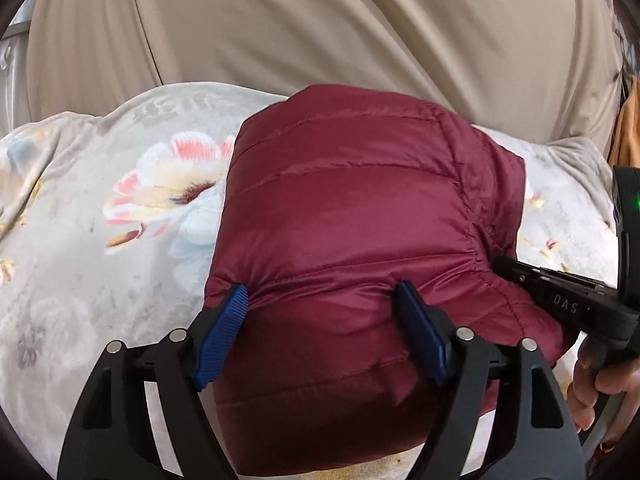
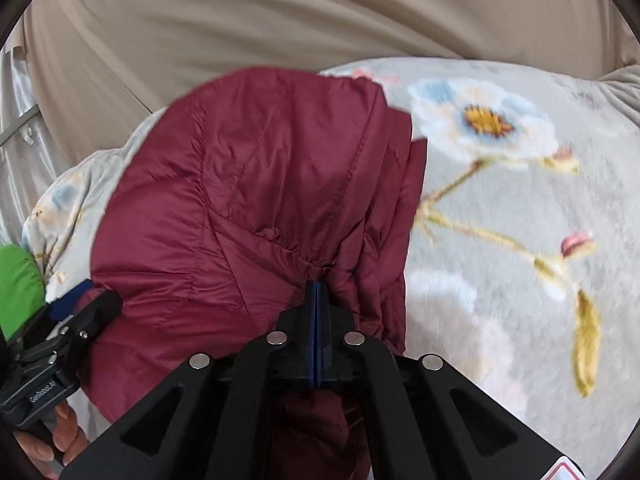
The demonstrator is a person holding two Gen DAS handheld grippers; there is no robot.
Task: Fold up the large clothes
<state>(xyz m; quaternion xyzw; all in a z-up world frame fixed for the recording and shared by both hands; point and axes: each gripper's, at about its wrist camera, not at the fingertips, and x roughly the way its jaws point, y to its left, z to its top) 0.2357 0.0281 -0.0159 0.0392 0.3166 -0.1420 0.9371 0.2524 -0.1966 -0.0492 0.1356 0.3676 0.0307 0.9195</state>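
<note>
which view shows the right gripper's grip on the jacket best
The right wrist view: the right gripper has its blue pads pressed together on a bunched fold of the maroon jacket. The left wrist view shows only its black side reaching into the jacket's edge, fingertips hidden.

The letters "DAS" are printed in pale capitals on the black body of the right gripper (image 1: 500, 266), seen from the left wrist camera. In the right wrist camera, "GenRobot.AI" is read on the black body of the left gripper (image 2: 86, 294) — the last letters are hard to make out. Faint grey characters are woven into the blanket (image 1: 72, 240) — these cannot be read.
</note>
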